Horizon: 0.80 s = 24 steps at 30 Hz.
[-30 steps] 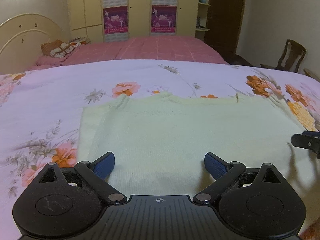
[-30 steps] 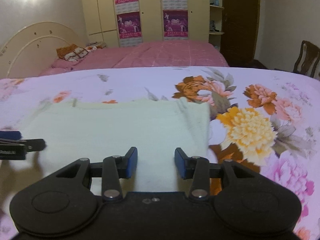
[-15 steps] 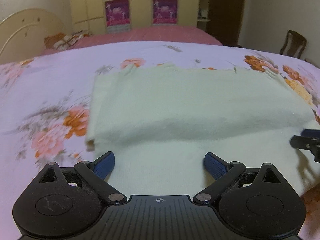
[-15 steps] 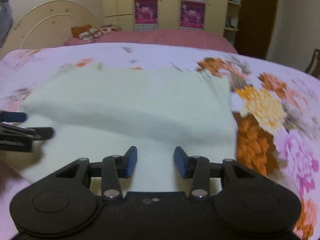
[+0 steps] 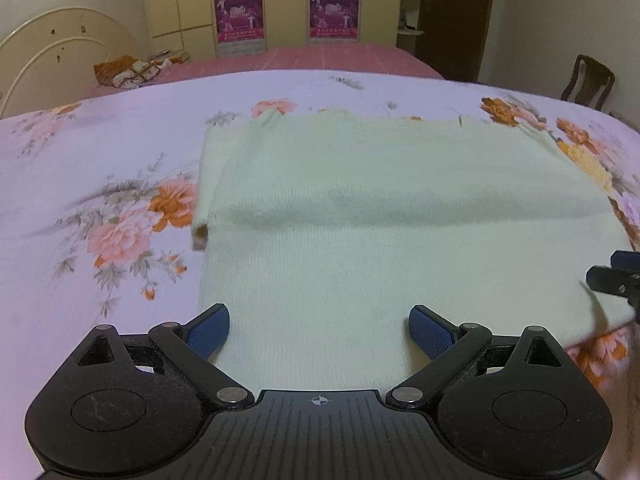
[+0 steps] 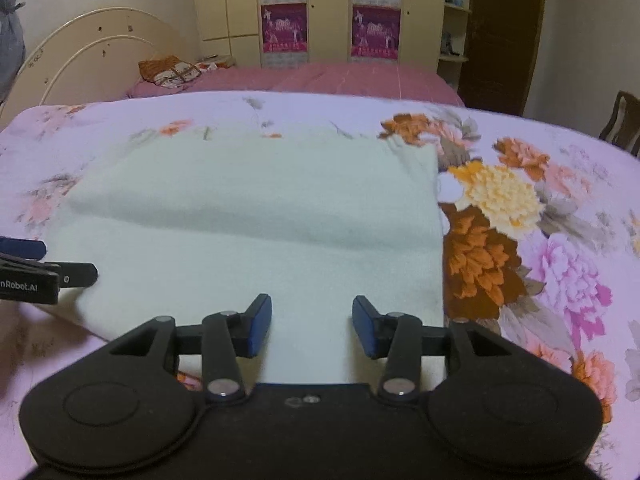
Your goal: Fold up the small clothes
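A pale green knit garment (image 5: 392, 208) lies on the floral bedsheet (image 5: 100, 184), its near part doubled into a soft ridge across the middle. It also shows in the right wrist view (image 6: 260, 216). My left gripper (image 5: 319, 330) is open and empty, hovering over the garment's near left edge. My right gripper (image 6: 312, 328) is open and empty over the near right edge. The right gripper's tip shows at the right edge of the left wrist view (image 5: 618, 278). The left gripper's tip shows at the left edge of the right wrist view (image 6: 44, 268).
A pink-covered bed (image 5: 304, 60) with a cream headboard (image 5: 60, 52) stands behind. Wardrobes with posters (image 5: 280, 12) line the back wall. A wooden chair (image 5: 588, 80) stands at the right. Floral sheet extends left and right of the garment.
Both grippers have pulled back toward the near edge and risen. The garment now shows a folded ridge across its middle. Both stay open.
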Available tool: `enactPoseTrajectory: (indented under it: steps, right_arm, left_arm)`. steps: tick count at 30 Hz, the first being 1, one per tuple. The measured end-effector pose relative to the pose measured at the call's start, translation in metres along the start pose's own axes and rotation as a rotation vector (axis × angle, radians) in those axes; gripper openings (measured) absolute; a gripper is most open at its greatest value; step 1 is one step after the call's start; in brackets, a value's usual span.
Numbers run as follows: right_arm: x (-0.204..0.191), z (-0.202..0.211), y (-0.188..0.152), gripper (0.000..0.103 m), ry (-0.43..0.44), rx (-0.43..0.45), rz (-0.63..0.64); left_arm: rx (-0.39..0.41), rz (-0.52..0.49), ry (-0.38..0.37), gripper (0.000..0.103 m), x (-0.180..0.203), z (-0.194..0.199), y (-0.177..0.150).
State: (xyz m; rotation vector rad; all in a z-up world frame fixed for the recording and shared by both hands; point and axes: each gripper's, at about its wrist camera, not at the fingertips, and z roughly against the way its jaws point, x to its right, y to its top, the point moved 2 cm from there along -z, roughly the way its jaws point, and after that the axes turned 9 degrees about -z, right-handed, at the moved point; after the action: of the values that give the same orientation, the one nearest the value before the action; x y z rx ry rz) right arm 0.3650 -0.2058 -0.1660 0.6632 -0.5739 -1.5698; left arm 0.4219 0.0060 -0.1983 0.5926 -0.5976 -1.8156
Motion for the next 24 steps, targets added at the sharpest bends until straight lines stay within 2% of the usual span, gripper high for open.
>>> enactPoseTrajectory:
  steps: [3, 9, 17, 24]
  right_arm:
    - [-0.001, -0.009, -0.008, 0.046, -0.019, -0.062, 0.006]
    - [-0.004, 0.009, -0.003, 0.047, 0.002, -0.019, -0.029]
    - [-0.013, 0.018, 0.001, 0.048, 0.028, -0.007, -0.047]
    - [-0.021, 0.018, 0.000, 0.049, 0.049, -0.007, -0.054]
  left_arm:
    - [-0.006, 0.007, 0.000, 0.096, 0.000, 0.002, -0.004]
    - [-0.031, 0.054, -0.020, 0.096, -0.005, 0.009, -0.004]
    - [-0.044, 0.097, -0.041, 0.096, -0.010, 0.015, -0.007]
    - [-0.056, 0.194, -0.104, 0.096, -0.018, 0.020, -0.010]
